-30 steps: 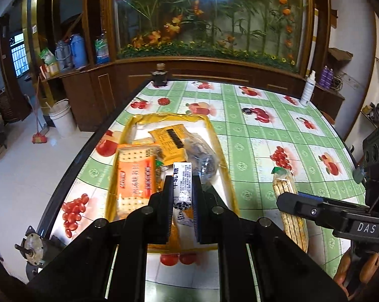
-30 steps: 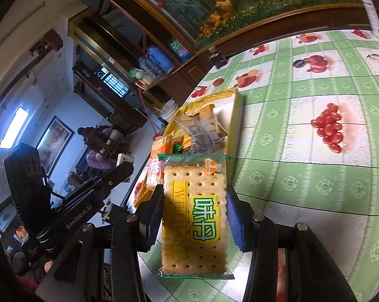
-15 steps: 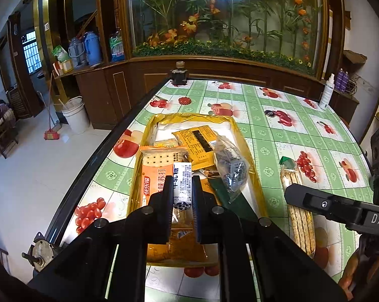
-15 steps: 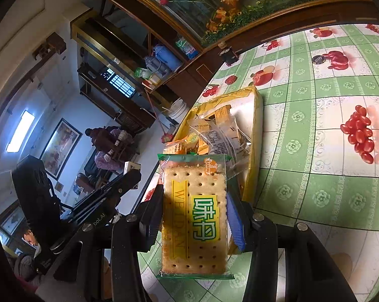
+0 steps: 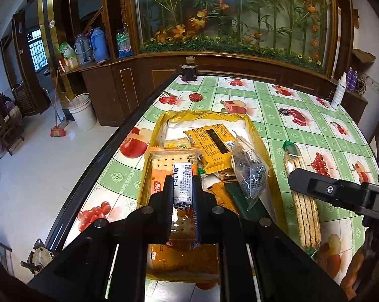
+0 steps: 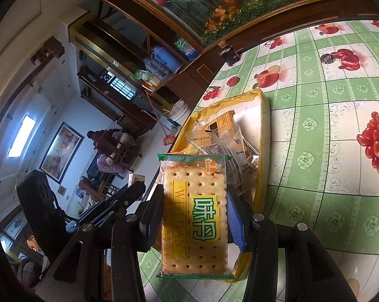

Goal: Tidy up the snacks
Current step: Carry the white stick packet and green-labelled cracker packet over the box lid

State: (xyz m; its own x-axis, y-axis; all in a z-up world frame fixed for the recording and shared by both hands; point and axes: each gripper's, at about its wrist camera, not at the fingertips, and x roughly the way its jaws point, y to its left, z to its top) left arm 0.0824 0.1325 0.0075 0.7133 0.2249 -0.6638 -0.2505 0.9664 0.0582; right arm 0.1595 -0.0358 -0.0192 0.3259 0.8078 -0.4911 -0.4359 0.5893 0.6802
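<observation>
My left gripper (image 5: 182,185) is shut on a slim white snack bar (image 5: 181,180) with blue print, held above the near end of a yellow tray (image 5: 254,130). In the tray lie an orange cracker pack (image 5: 161,173), a yellow packet (image 5: 212,143) and a clear bag of dark snacks (image 5: 249,173). My right gripper (image 6: 194,201) is shut on a green-and-yellow cracker pack (image 6: 194,214), held flat side up by the tray's (image 6: 265,115) near right corner. From the left wrist view that pack (image 5: 302,201) shows edge-on to the right of the tray, under the right gripper's finger (image 5: 325,188).
The tray sits near the left edge of a table (image 5: 302,100) covered in green fruit-print cloth. A dark jar (image 5: 188,71) stands at the far edge and a white bottle (image 5: 339,93) at the far right. People (image 6: 108,148) sit in the room beyond the table.
Both grippers have drawn closer to the tray with their packs still held; the tray now looks larger and sits nearer the middle of each view.
</observation>
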